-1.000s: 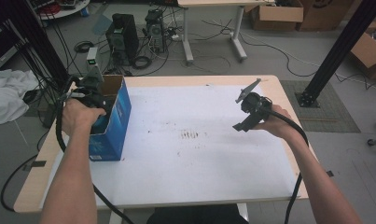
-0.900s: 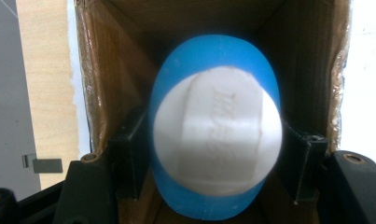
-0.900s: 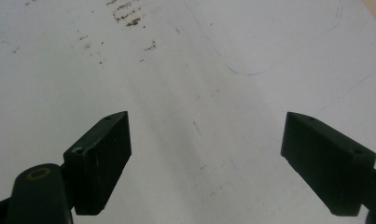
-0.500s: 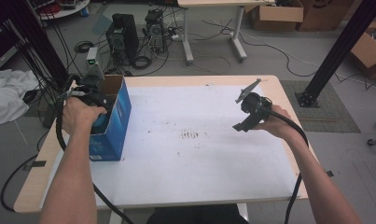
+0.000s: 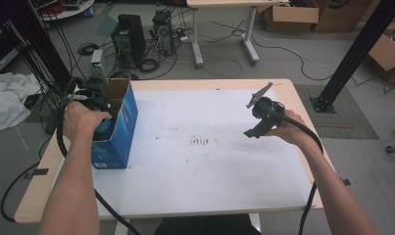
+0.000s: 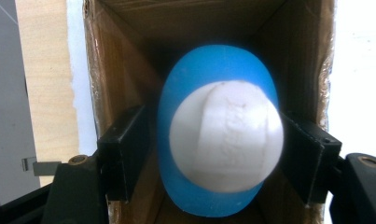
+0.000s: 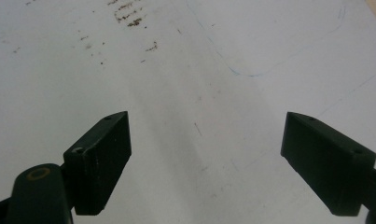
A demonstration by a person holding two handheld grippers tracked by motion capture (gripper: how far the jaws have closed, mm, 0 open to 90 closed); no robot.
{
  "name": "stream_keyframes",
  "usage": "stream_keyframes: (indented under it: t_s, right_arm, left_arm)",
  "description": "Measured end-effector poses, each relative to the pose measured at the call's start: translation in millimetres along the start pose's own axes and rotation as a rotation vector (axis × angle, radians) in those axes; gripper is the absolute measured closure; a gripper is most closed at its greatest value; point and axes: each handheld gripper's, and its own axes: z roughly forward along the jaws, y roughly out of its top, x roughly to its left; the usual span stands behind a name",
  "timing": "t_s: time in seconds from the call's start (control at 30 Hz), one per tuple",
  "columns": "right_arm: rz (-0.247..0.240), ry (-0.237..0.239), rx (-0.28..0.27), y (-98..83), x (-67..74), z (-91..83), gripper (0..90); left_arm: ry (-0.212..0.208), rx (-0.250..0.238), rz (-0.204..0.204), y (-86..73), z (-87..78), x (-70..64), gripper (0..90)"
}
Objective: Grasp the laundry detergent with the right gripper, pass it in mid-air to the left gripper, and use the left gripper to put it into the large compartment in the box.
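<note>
My left tongs down inside blue carton at surface's left edge, jaws just been opening, flanking blue-and-white bottle, left pad clear, right contact unclear. Judging release step. Next: lift straight out without snagging cap. Right tongs wide apart, empty, over white surface.

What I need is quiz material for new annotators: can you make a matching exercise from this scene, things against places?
Things:
1. blue bottle
2. box
3. right gripper
4. left gripper

Places:
a. held over the bare white table, jaws wide apart
b. standing at the left edge
c. inside the box, between two jaws
d. reaching down into the box

Pairs: 1-c, 2-b, 3-a, 4-d.

The left gripper's jaws have just been opening, with the bottle between them.
</note>
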Motion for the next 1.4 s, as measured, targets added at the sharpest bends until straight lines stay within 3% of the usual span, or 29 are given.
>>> stream_keyframes:
  t_s: [0.87, 1.1, 1.33, 1.4]
  right_arm:
    - [-0.008, 0.001, 0.004, 1.5, 2.5, -0.5, 16.0]
    - [-0.013, 0.005, 0.006, 2.7, 3.7, 0.1, 16.2]
    - [-0.016, 0.003, 0.009, 4.3, 4.7, -0.2, 16.3]
    - [-0.016, 0.004, 0.01, 4.6, 5.1, -0.1, 16.3]
  left_arm:
    - [-0.023, -0.033, 0.006, 2.6, -16.5, -1.2, 29.3]
    - [-0.006, -0.035, 0.035, 6.7, -26.9, -6.5, 21.7]
    - [0.011, 0.013, 0.076, 13.8, -38.8, -18.5, 16.6]
    - [-0.001, 0.019, 0.092, 15.0, -41.7, -22.4, 16.8]
